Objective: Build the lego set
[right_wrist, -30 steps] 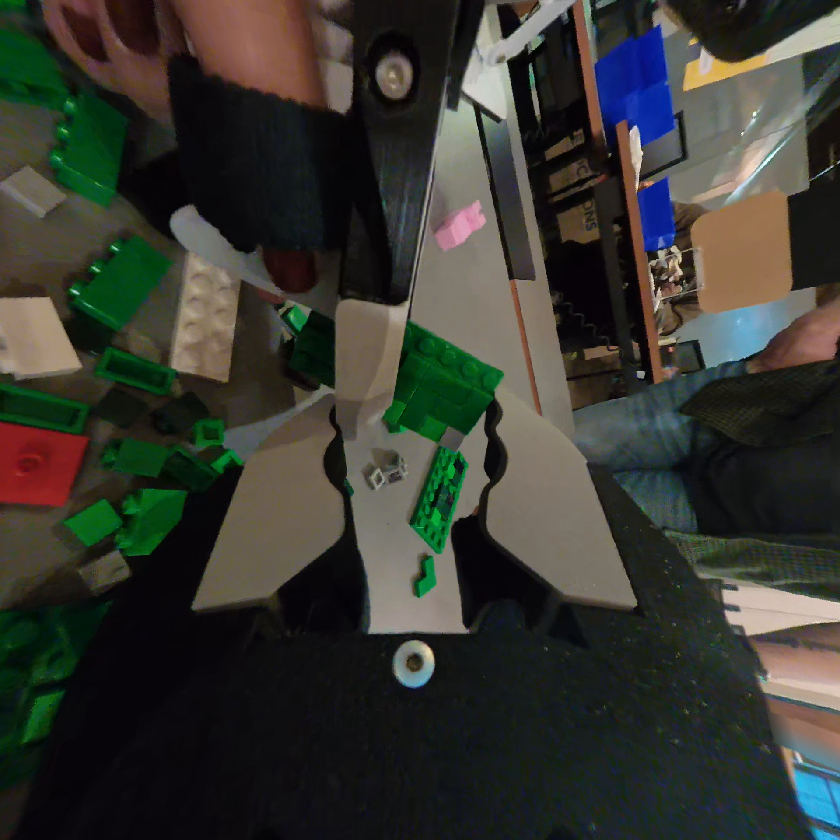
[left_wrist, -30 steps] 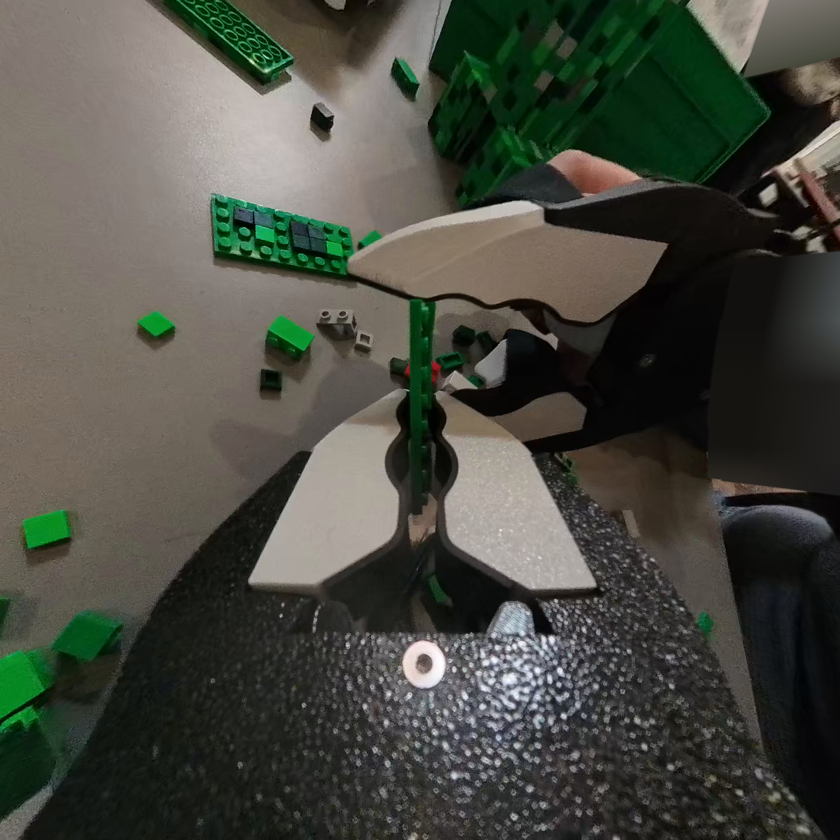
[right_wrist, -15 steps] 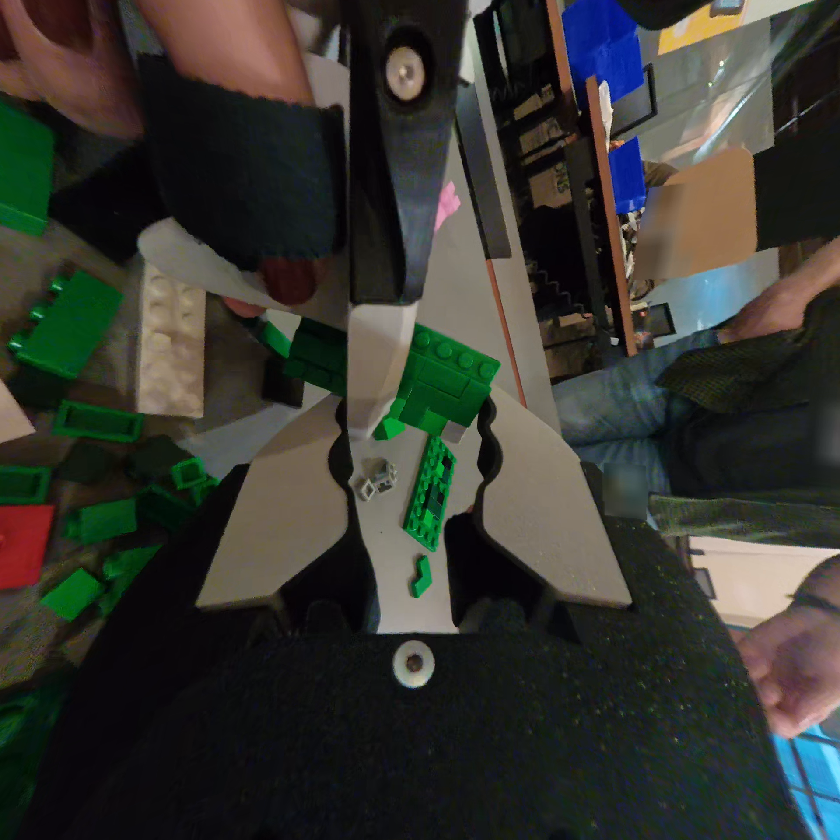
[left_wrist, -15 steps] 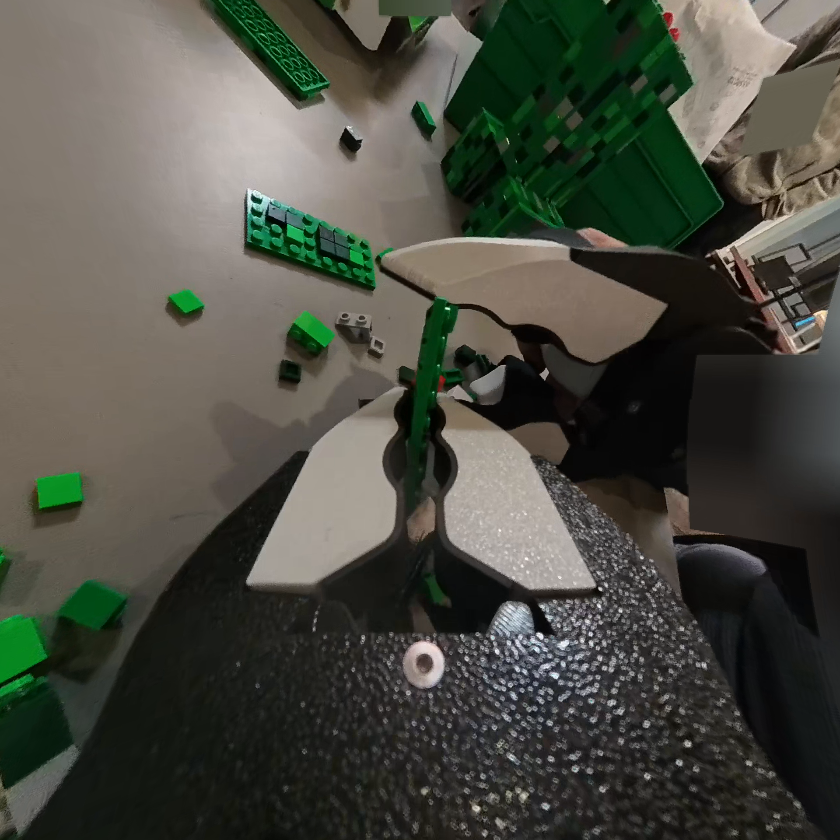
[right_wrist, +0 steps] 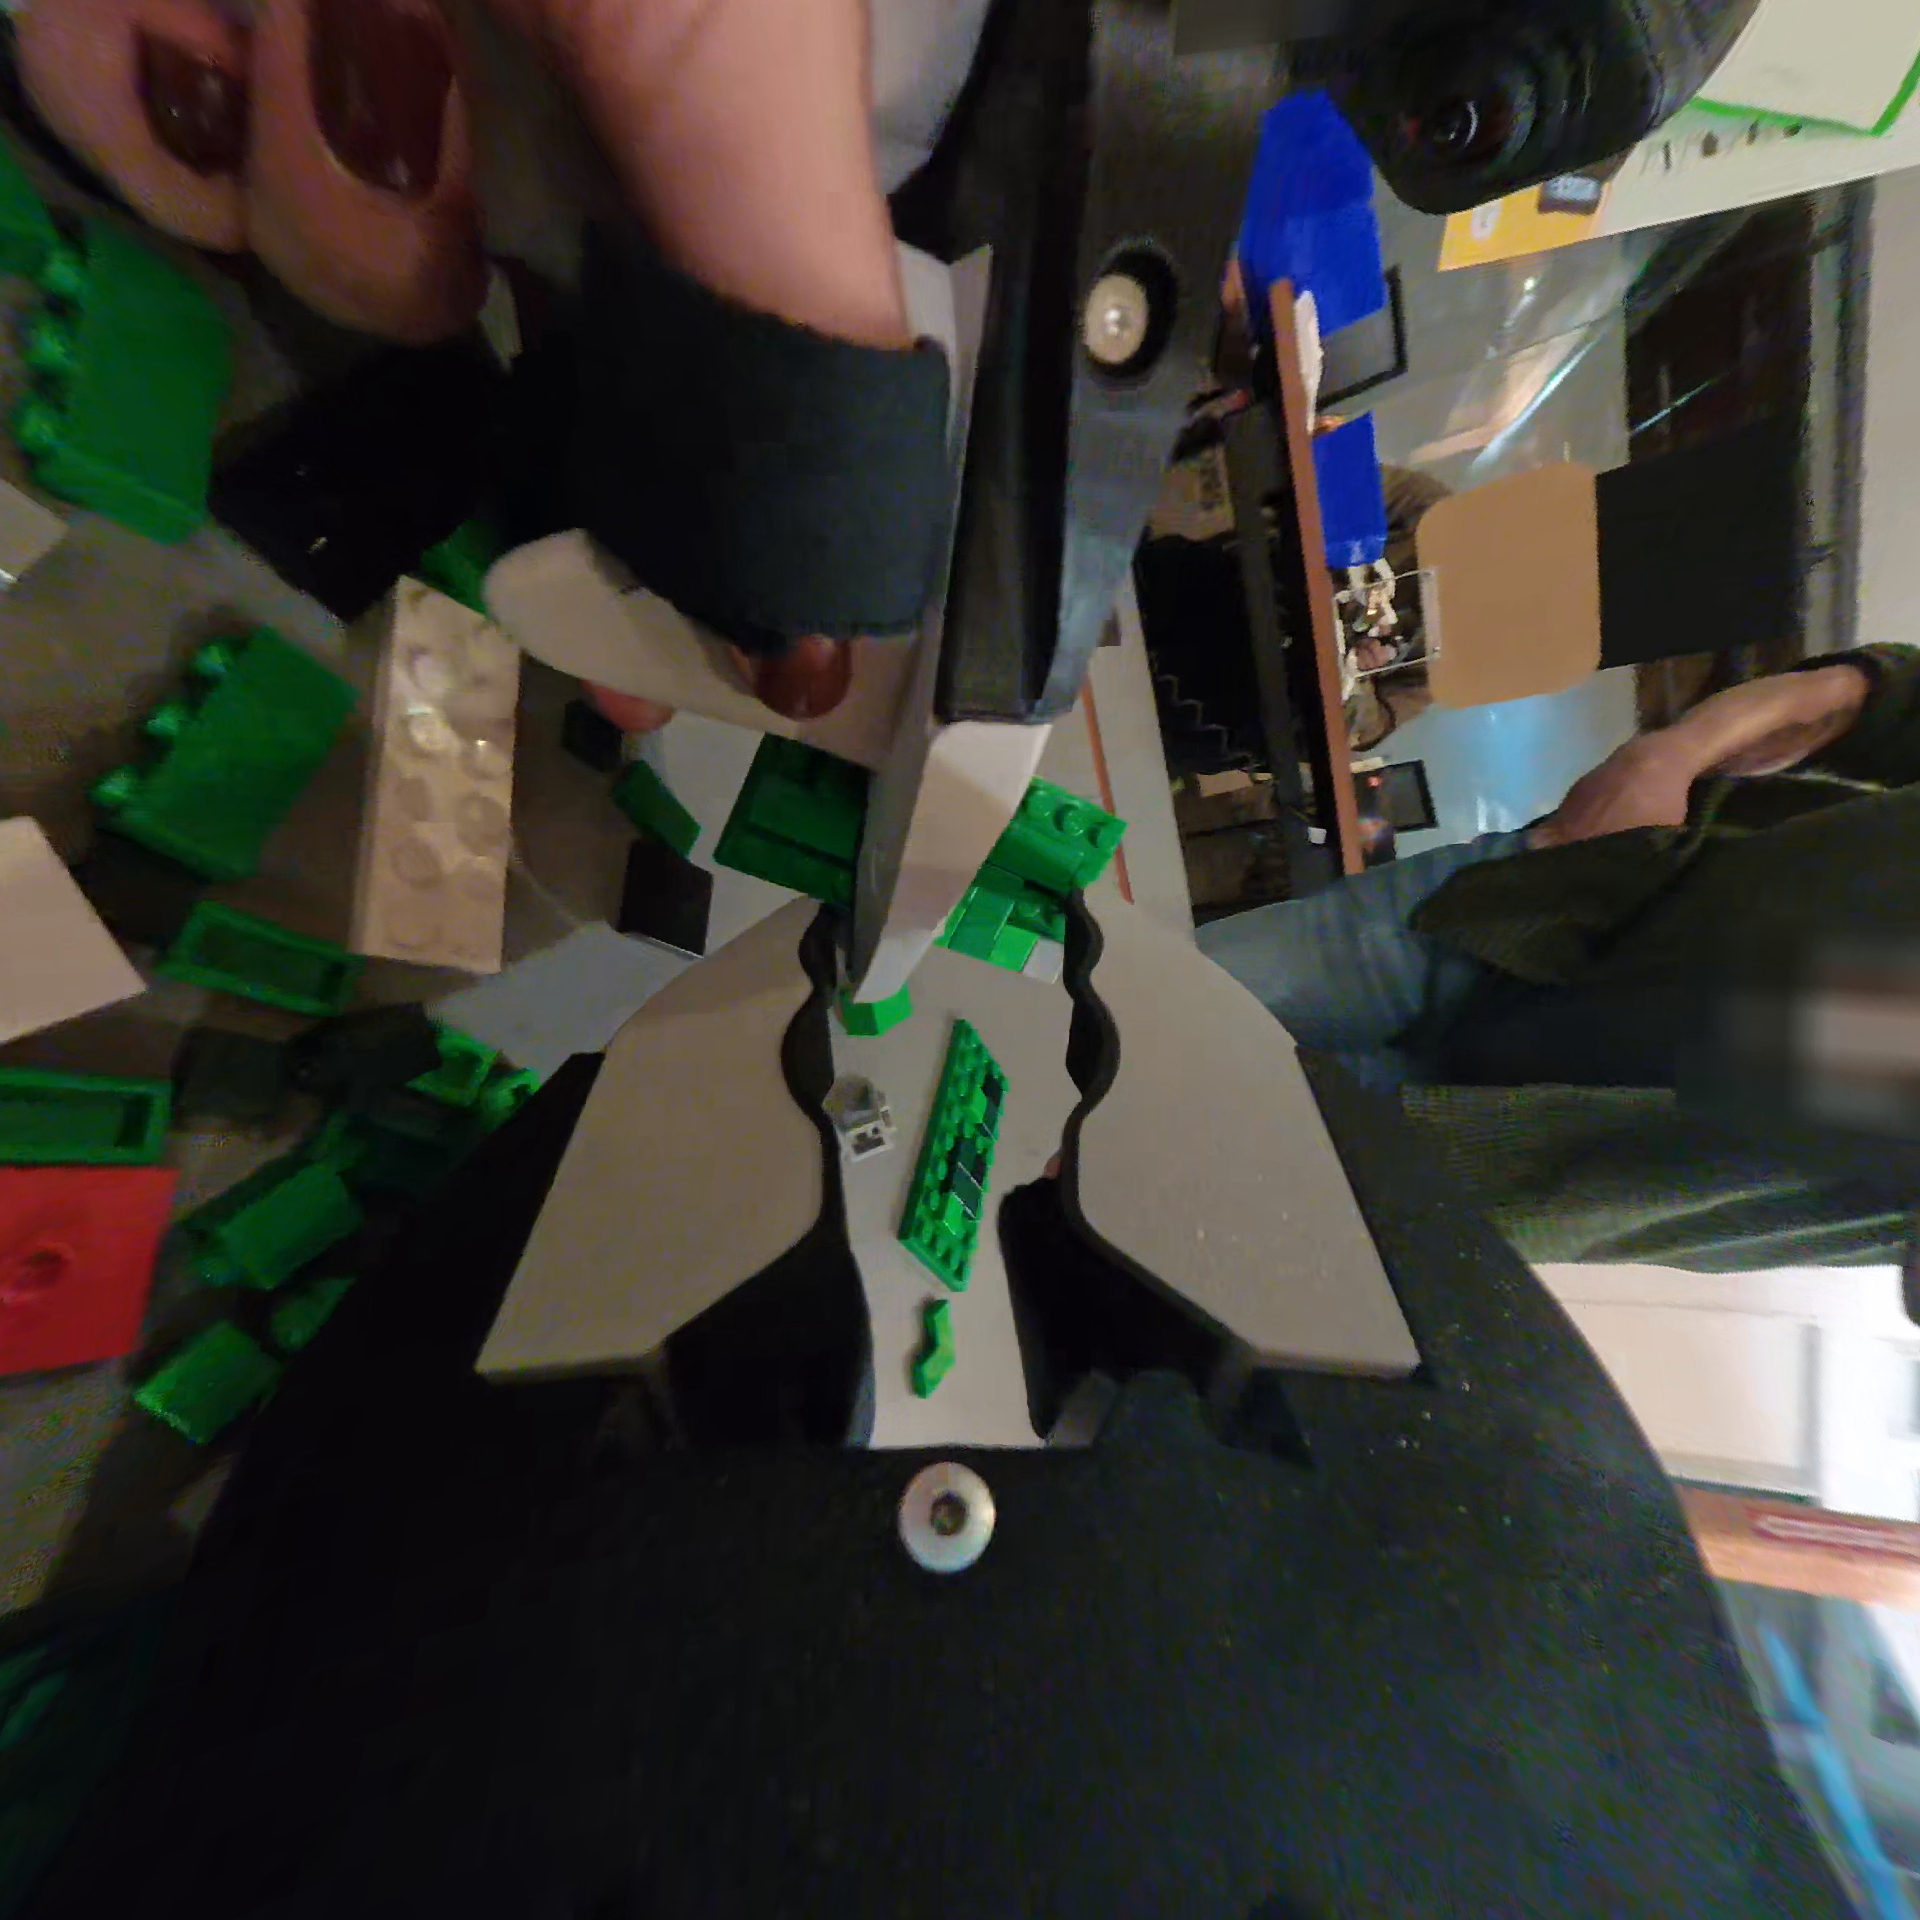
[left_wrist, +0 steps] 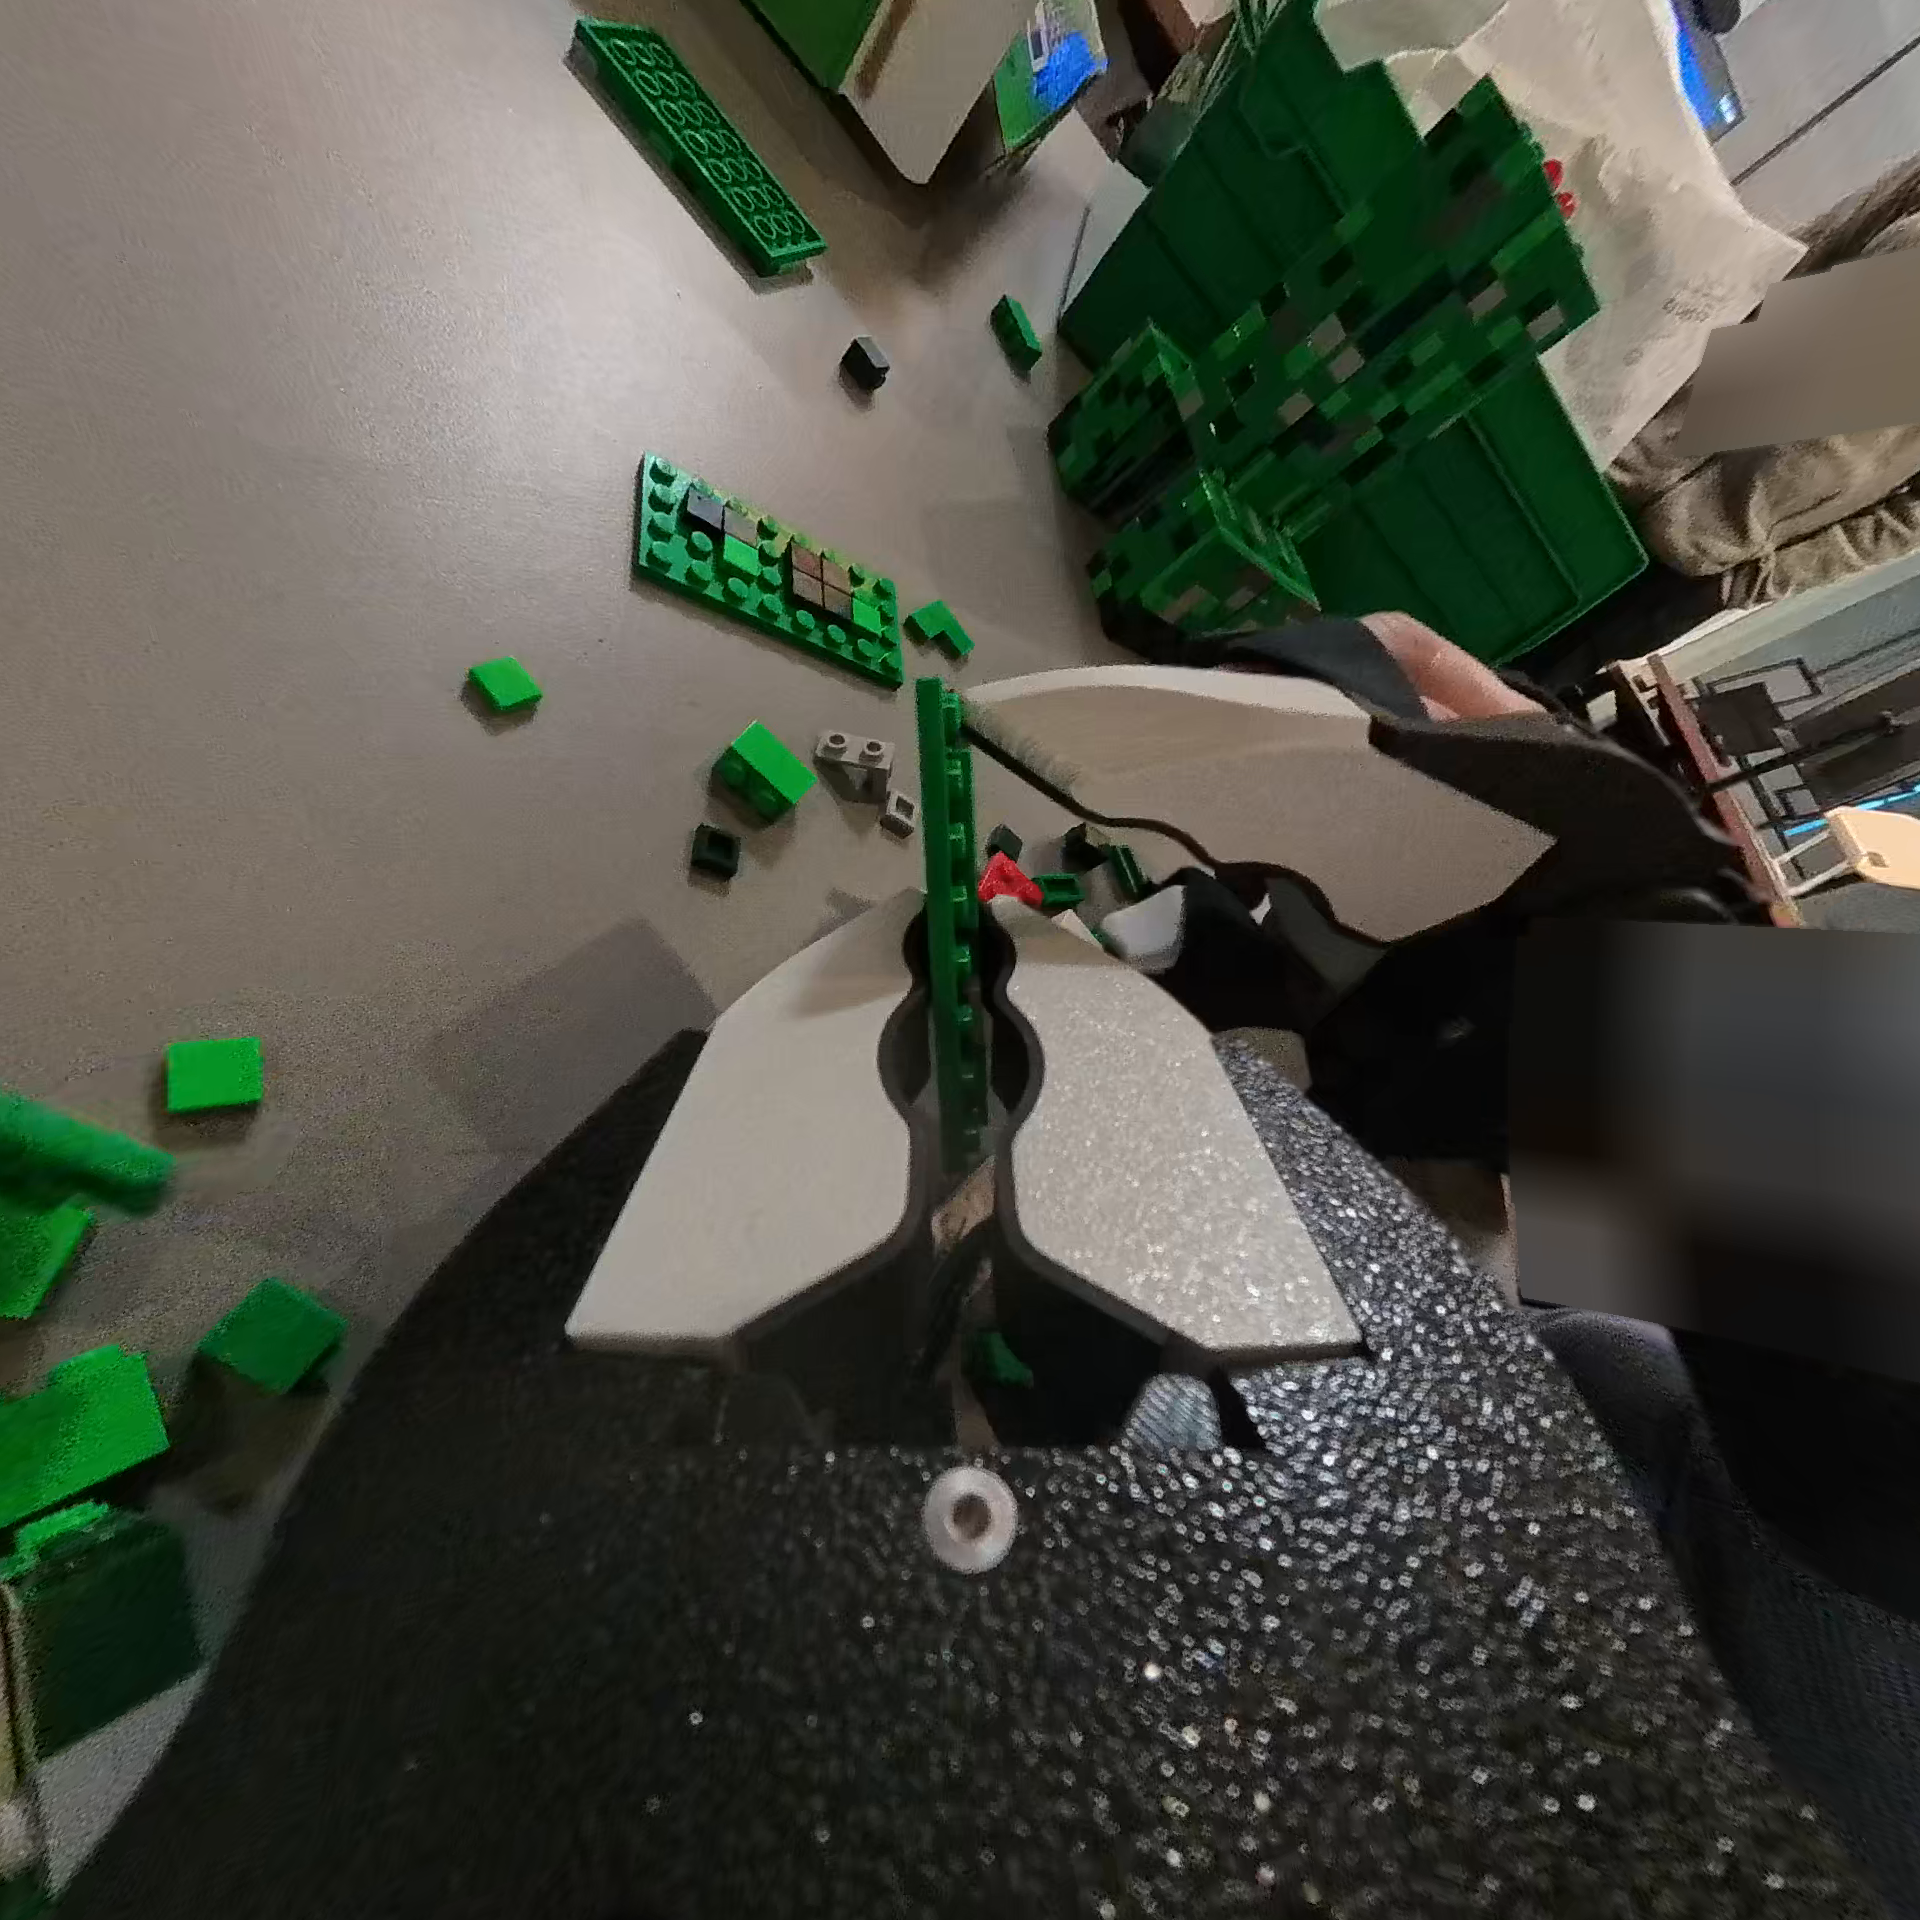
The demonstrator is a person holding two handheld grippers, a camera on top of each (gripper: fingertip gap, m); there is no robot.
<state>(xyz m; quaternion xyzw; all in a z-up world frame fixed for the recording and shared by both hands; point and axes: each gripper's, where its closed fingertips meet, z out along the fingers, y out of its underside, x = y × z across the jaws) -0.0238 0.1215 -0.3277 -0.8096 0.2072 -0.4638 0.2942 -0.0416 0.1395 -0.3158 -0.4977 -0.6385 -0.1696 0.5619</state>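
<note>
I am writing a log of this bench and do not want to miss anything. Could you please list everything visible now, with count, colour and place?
thin green studded lego plate: 1, green, edge-on, clamped in the left gripper
flat green plate with dark tiles: 1, green and dark, lying on the table
long green plate: 1, green, far on the table
large green block-pattern lego model: 1, green with dark patches, far right
small grey studded piece: 1, grey, beside the held plate
loose small bricks: many, mostly green, scattered on the table
white studded brick: 1, white, in the right wrist view
flat red piece: 1, red, left edge there
grey table: 1, grey
left gripper: shut on the thin plate
right gripper: open, empty
</note>
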